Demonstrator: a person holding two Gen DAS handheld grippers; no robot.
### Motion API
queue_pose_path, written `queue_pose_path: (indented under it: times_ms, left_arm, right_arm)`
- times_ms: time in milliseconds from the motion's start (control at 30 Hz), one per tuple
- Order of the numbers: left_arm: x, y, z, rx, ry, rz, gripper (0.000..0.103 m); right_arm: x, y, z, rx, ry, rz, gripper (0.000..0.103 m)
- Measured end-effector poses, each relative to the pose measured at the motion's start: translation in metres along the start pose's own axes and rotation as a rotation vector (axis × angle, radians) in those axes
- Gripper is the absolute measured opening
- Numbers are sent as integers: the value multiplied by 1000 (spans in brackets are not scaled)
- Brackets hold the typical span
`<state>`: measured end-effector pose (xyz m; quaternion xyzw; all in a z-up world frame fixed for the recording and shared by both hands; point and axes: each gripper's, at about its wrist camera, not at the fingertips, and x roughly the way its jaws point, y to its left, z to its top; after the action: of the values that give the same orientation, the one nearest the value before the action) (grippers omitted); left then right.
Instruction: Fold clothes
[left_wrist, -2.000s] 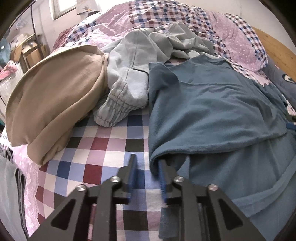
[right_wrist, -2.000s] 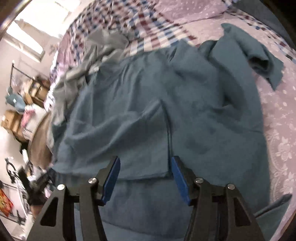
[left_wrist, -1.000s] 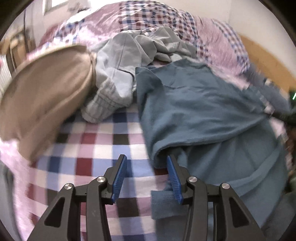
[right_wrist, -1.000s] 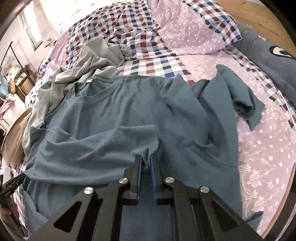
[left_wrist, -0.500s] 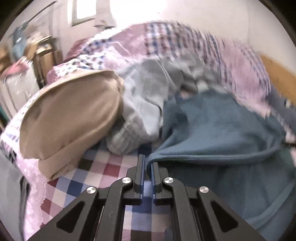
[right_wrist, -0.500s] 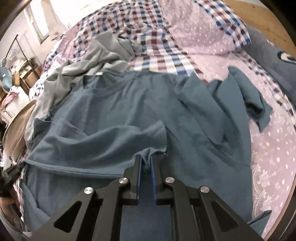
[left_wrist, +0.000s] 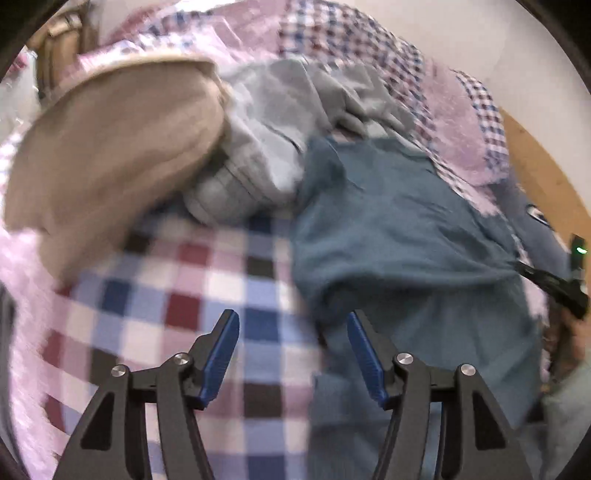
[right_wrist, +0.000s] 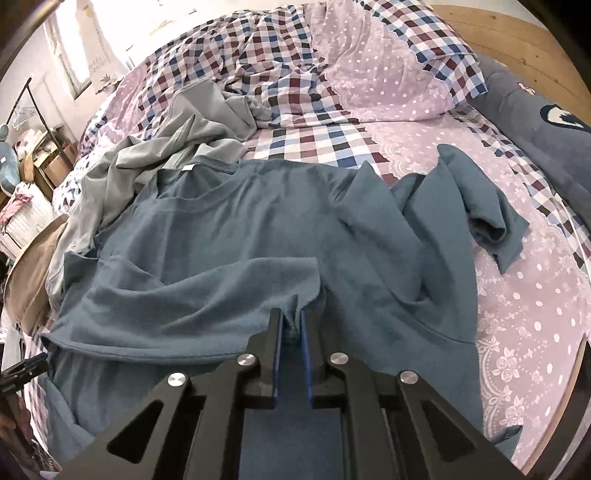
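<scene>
A teal T-shirt (right_wrist: 258, 229) lies spread on the bed, its lower part folded up over the chest. My right gripper (right_wrist: 291, 314) is shut on the folded hem, and a pinch of teal cloth shows between its blue pads. In the left wrist view the same T-shirt (left_wrist: 399, 229) fills the right half. My left gripper (left_wrist: 291, 317) hovers at the shirt's left edge with its jaws opening. That edge lies just inside the right pad, and neither pad presses on it. Checked sheet shows in the rest of the gap.
A beige garment (left_wrist: 110, 147) and a crumpled grey garment (left_wrist: 280, 122) are heaped to the left of the shirt. The checked sheet (left_wrist: 184, 295), a lilac dotted pillow (right_wrist: 388, 85), a dark blue cushion (right_wrist: 546, 122) and the wooden headboard (right_wrist: 517, 40) surround it.
Half a second ago my left gripper was shut on the shirt's left edge; now it stands open and the edge lies loose. The right gripper has stayed shut on the hem.
</scene>
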<state>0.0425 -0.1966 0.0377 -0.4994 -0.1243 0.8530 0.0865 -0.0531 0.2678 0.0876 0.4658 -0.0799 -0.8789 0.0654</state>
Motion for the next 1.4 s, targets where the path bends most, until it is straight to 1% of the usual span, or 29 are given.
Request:
queue_pose_path:
  times_ms: [33,100,133,200,233,267,300,333,367,400,433,467,533,567,633,667,733,833,900,967,1033,1100,1200,1233,1267,1300,1400]
  left_arm:
    - [2,-3,-2,11,9,-5,65]
    - [5,-10,-4,29,2,0,65]
    - [7,-9,-2,14,-5,-16,64]
    - [11,-3,3,-36,-18,-56,53]
    - [14,3,5,-77,-19,-80,36]
    - [18,10,8,-129,-15,-108,29]
    - [22,18,10,-182,-13,-148,29]
    - [25,24,11,-222,-9,-185,22]
    - [28,28,12,-254,-2,-214,13]
    - [32,32,12,-286,4,-242,11]
    - [32,34,13,-304,-7,-245,4]
    - [30,35,14,-312,-30,-228,3]
    - [20,38,19,-322,-103,-157,2]
    - [17,39,21,-331,-127,-139,2]
    - [13,43,23,-360,-152,-127,2]
    - [15,43,23,-367,-148,-116,2]
    - [26,38,21,-347,-97,-98,3]
    - [32,37,20,-347,-47,-129,4]
    - [27,38,18,-350,-37,-163,13]
    - [22,38,16,-353,-34,-202,35]
    - [18,40,12,-359,-25,-241,43]
    - [18,39,9,-358,-2,-256,43]
    - [19,33,11,-318,-5,-210,42]
    - [20,31,12,-302,-9,-191,35]
    - [21,29,14,-285,-16,-161,18]
    - [24,28,16,-278,-19,-139,12]
    - [31,29,17,-276,-17,-115,11]
  right_arm:
    - [0,0,0,0,-2,0,8]
    - [1,1,0,1,-5,-2,8]
    - [2,1,0,2,-3,-3,8]
    - [4,2,-1,2,1,-5,8]
    - [5,2,-1,1,3,-6,8]
    - [5,2,-1,1,3,-6,8]
    - [5,2,-1,1,2,-6,8]
    - [5,3,-1,1,0,-5,8]
    - [5,3,-1,1,-1,-4,8]
    - [5,3,-1,1,-1,1,8]
    - [5,4,-1,1,-1,7,8]
    - [5,5,-1,1,0,14,8]
    - [7,8,-2,-7,6,22,8]
    - [8,10,-3,-14,10,19,8]
    - [10,12,-5,-26,17,14,8]
    - [10,12,-5,-25,17,15,8]
    - [9,10,-5,-19,14,20,8]
    - [9,8,-4,-13,11,26,8]
    - [9,7,-4,-14,13,26,8]
    - [10,8,-3,-13,15,26,8]
    - [10,8,-3,-13,15,25,8]
    - [10,8,-3,-14,15,25,8]
    - [12,9,-3,-17,19,24,9]
    - [13,10,-4,-18,21,23,8]
    - [14,10,-4,-19,22,22,8]
    - [14,10,-4,-20,24,21,9]
    - [15,10,-4,-20,24,19,8]
